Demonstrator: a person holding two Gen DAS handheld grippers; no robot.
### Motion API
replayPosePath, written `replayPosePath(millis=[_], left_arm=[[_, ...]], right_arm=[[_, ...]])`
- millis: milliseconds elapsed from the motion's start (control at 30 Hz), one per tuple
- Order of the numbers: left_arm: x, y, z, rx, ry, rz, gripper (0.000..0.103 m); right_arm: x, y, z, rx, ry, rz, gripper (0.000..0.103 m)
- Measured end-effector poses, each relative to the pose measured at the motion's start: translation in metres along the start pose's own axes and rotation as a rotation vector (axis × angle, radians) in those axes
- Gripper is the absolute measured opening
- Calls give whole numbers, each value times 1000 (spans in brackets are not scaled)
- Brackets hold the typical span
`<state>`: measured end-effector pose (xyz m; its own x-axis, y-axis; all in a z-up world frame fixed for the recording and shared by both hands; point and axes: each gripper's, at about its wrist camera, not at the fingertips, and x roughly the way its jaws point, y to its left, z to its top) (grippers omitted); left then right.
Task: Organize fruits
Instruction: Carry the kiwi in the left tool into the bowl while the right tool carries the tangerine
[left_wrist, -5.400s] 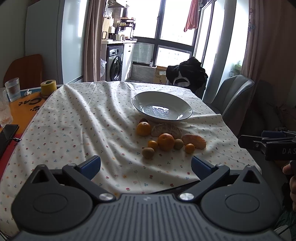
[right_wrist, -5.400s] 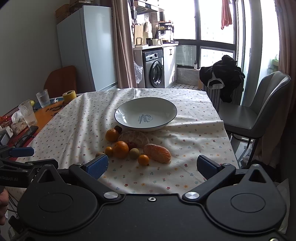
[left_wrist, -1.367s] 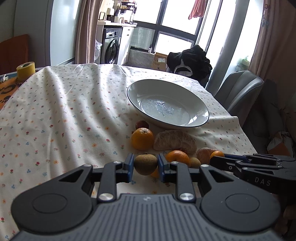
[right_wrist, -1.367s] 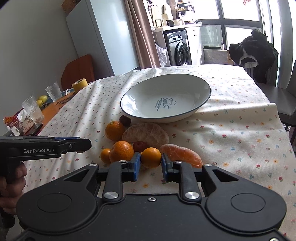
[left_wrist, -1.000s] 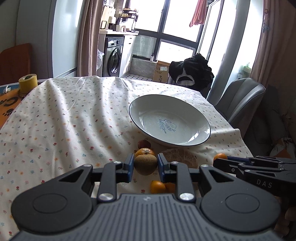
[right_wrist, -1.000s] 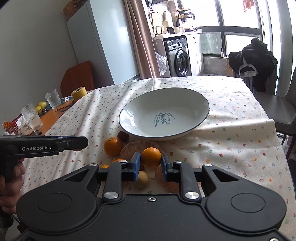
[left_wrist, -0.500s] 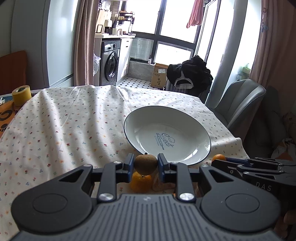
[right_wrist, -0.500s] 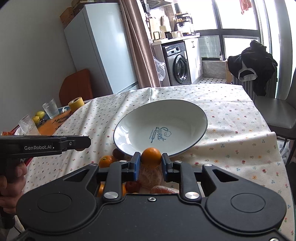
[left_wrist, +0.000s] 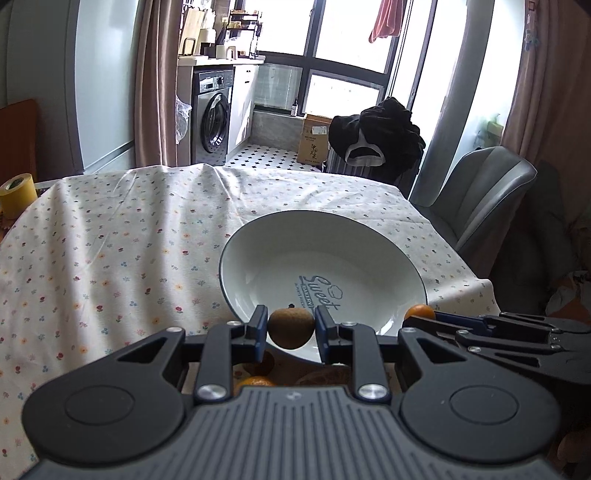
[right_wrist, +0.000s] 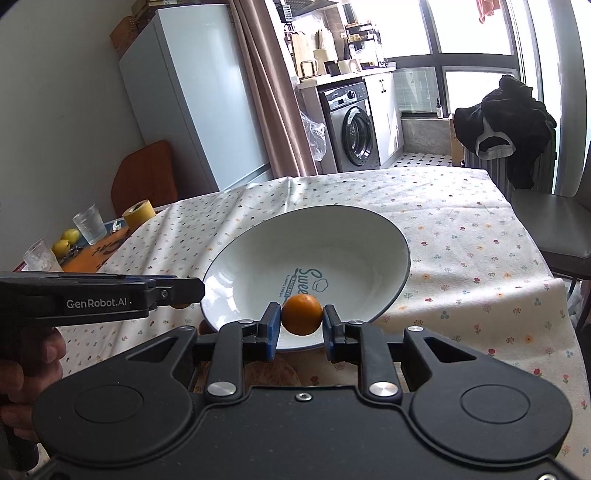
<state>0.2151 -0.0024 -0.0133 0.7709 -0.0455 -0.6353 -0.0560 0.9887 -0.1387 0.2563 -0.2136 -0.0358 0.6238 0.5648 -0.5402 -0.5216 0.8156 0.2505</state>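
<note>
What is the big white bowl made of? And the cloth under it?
The bowl looks like glazed ceramic or porcelain: glossy white, window light reflecting off it, a thin dark rim line and printed blue lettering inside. It might be melamine; looks alone can't settle that. The tablecloth looks like matte woven fabric, probably cotton: it wrinkles softly and carries a small flower print.
</note>
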Motion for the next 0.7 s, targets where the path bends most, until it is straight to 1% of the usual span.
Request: replayPosePath(millis=[400,700], left_arm=[[43,-1,2,0,59,12,26],[63,1,-2,-6,83,-5,26]], right_arm=[[31,-15,7,4,29,-20,23],[46,-18,7,3,49,-40,23]])
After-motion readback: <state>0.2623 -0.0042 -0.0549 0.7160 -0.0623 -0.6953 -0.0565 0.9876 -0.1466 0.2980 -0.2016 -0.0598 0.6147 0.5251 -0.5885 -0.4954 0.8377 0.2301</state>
